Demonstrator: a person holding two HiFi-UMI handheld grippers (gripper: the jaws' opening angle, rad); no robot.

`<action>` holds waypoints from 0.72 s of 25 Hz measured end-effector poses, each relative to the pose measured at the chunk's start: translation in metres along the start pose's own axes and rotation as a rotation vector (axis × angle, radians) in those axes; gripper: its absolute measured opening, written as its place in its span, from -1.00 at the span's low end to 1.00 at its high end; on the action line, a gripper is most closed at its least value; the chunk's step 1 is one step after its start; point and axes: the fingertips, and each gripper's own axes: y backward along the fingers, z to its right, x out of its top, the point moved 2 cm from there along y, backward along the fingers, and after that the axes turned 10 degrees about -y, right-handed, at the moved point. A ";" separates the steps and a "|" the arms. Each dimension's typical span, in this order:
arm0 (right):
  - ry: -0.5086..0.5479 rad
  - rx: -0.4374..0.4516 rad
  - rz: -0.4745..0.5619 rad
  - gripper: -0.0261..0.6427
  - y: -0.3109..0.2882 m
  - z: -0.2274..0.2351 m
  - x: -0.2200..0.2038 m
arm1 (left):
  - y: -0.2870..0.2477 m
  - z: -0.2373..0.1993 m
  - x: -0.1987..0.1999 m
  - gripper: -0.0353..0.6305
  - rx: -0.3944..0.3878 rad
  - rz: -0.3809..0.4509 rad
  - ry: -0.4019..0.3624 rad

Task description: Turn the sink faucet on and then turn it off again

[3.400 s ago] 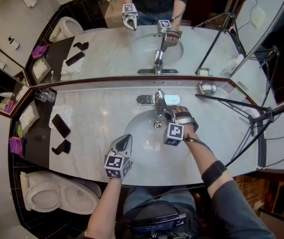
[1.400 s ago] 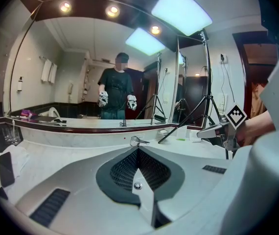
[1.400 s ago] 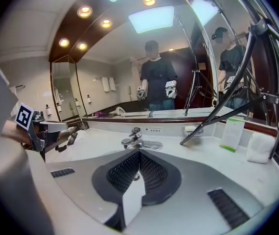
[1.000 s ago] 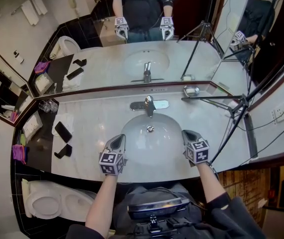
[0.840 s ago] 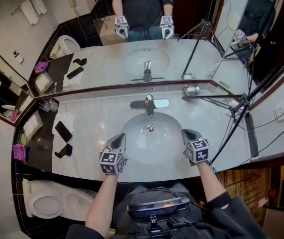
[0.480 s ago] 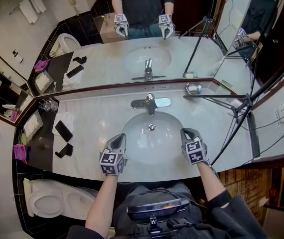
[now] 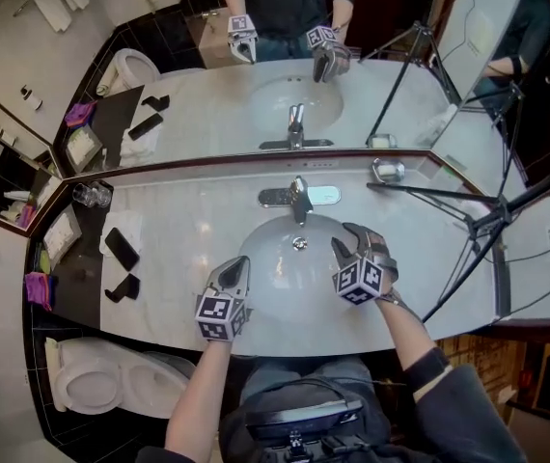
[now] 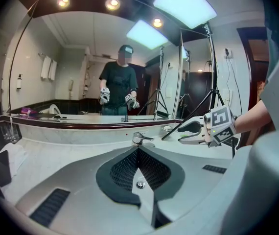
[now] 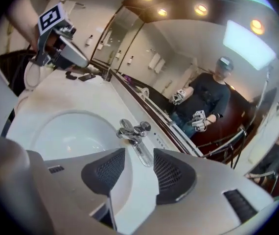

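Observation:
The chrome faucet (image 7: 299,199) stands behind the white basin (image 7: 275,258), its lever pointing toward me. My right gripper (image 7: 349,239) hovers over the basin's right side, short of the faucet. Its jaws have just been opening and stand open with nothing between them. In the right gripper view the faucet (image 9: 134,130) shows beyond the gap of the right gripper (image 9: 139,168). My left gripper (image 7: 239,264) hangs over the basin's front left edge, shut and empty. In the left gripper view its pads (image 8: 125,168) meet at the tips, with the faucet (image 8: 140,139) farther ahead.
A black tripod (image 7: 449,199) leans across the counter's right side, beside a small metal dish (image 7: 388,170). A glass (image 7: 90,194) and dark phones on a cloth (image 7: 119,247) lie at the left. A mirror (image 7: 294,95) backs the counter. A toilet (image 7: 92,384) stands lower left.
The right gripper has come in from the basin's front right edge toward the faucet, rolled, and opened its jaws. The left gripper has shifted only slightly.

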 end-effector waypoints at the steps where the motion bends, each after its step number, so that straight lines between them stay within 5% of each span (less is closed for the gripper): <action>1: 0.066 -0.005 0.001 -0.29 -0.008 0.000 0.004 | -0.003 -0.001 0.000 -0.93 -0.001 0.001 0.001; 9: 0.472 0.016 0.009 -0.11 -0.074 -0.005 0.025 | -0.029 -0.004 -0.010 -0.93 -0.004 -0.001 0.007; 18: 0.572 0.035 0.026 -0.22 -0.122 -0.016 0.041 | -0.036 0.000 -0.033 -0.93 0.000 -0.024 0.037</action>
